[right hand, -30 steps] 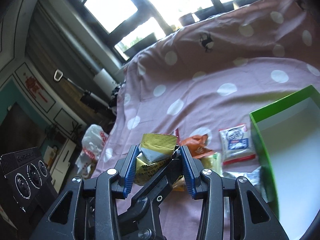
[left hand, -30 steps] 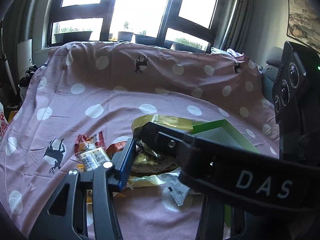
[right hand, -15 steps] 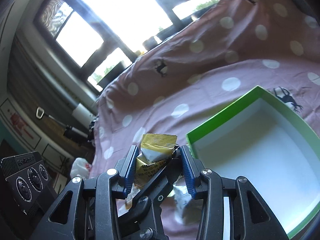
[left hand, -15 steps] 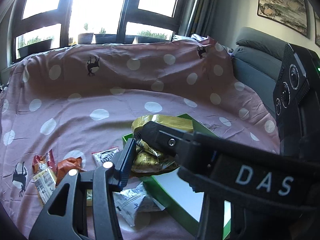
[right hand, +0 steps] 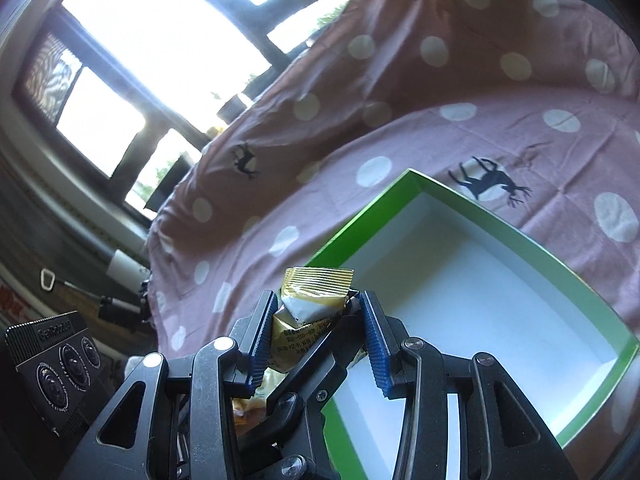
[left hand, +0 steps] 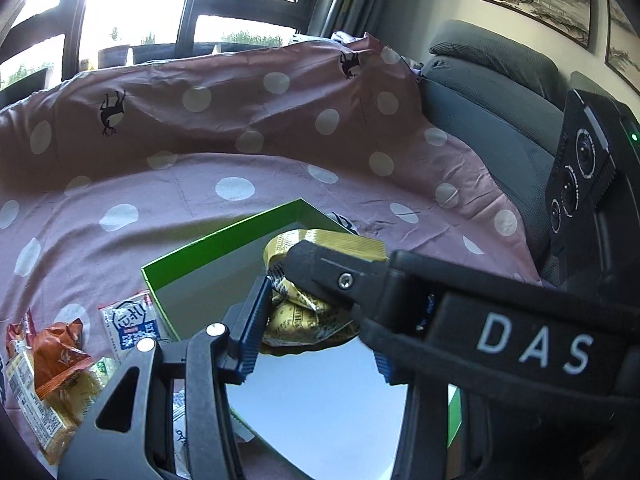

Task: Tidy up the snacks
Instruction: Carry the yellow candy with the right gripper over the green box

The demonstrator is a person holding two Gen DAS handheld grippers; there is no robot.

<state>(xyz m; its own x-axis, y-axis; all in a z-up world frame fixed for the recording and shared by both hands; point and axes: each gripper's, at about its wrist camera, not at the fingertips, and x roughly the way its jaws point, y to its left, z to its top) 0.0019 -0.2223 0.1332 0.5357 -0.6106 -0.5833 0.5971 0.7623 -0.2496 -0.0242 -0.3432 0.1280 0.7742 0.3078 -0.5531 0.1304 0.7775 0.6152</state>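
Observation:
Both grippers hold one crumpled gold snack packet (left hand: 308, 312), which also shows in the right wrist view (right hand: 310, 300). My left gripper (left hand: 316, 316) is shut on it, and my right gripper (right hand: 316, 332) is shut on it, crossing the left one. The packet hangs over the near left part of the green box with a white inside (left hand: 208, 248), whose rim also shows in the right wrist view (right hand: 492, 216). The box holds nothing that I can see. Loose snacks lie left of the box: a white and blue packet (left hand: 130, 324) and an orange packet (left hand: 56, 356).
A pink sheet with white dots and black deer (left hand: 200, 152) covers the surface. A grey sofa back (left hand: 480, 92) rises at the right. Windows stand behind. A white packet (left hand: 182, 416) lies by the box's near corner.
Both grippers have carried the gold packet to the right, from above the snack pile to above the green box. The box now fills more of both views.

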